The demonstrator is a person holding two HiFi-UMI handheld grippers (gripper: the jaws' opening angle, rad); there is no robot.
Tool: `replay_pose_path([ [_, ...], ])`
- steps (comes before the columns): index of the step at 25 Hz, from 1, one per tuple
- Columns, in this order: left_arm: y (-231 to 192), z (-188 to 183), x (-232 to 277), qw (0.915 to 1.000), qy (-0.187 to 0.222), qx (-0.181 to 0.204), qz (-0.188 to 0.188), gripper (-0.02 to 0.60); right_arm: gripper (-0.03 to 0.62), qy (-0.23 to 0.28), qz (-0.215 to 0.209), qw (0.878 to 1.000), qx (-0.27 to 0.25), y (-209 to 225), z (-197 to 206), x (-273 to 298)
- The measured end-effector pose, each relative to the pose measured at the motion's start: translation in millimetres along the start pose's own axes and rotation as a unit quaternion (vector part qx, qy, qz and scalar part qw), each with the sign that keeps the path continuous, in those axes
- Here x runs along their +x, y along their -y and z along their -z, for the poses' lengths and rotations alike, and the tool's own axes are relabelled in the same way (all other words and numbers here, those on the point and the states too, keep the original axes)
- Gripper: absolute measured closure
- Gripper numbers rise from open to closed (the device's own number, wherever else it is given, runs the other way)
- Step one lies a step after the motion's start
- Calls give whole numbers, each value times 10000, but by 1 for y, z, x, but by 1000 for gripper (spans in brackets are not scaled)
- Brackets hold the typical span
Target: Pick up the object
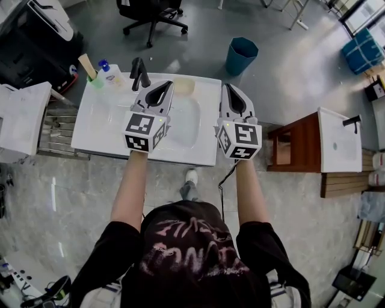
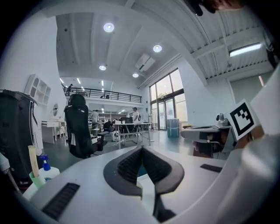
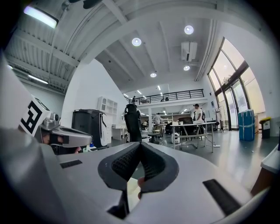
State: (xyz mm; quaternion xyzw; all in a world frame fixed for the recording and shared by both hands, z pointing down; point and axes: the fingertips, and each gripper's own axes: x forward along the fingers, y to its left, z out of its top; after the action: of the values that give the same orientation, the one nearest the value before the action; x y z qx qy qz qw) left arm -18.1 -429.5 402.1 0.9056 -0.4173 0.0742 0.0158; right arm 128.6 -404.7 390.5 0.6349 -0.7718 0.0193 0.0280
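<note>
My left gripper (image 1: 166, 85) hangs above the white sink counter (image 1: 102, 114), over the left part of the basin. Its jaws meet at the tips with nothing between them (image 2: 141, 151). My right gripper (image 1: 228, 88) is level with it over the counter's right edge, also shut and empty (image 3: 140, 144). A pale beige block (image 1: 183, 86) lies on the rim behind the basin, between the two gripper tips and touched by neither. In both gripper views the jaws point out across the room, and the counter is hidden below them.
A black faucet (image 1: 139, 72), a soap bottle (image 1: 110, 73) and a green cup (image 1: 93, 78) stand at the counter's back left. A teal bin (image 1: 241, 55) and an office chair (image 1: 153, 15) are on the floor beyond. A second sink on a wooden cabinet (image 1: 338, 139) stands to the right.
</note>
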Motion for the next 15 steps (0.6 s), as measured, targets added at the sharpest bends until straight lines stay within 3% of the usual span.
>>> replay_pose_path([
  [7, -2, 34, 31, 9994, -311, -42, 127, 566, 579, -113, -14, 9999, 90, 11, 18, 21],
  [13, 6, 72, 64, 9961, -745, 180, 441, 565, 579, -217, 11, 9996, 154, 24, 30, 35],
  [15, 10, 83, 72, 9944, -892, 195, 534, 512, 579, -246, 32, 9996, 160, 29, 33, 37],
])
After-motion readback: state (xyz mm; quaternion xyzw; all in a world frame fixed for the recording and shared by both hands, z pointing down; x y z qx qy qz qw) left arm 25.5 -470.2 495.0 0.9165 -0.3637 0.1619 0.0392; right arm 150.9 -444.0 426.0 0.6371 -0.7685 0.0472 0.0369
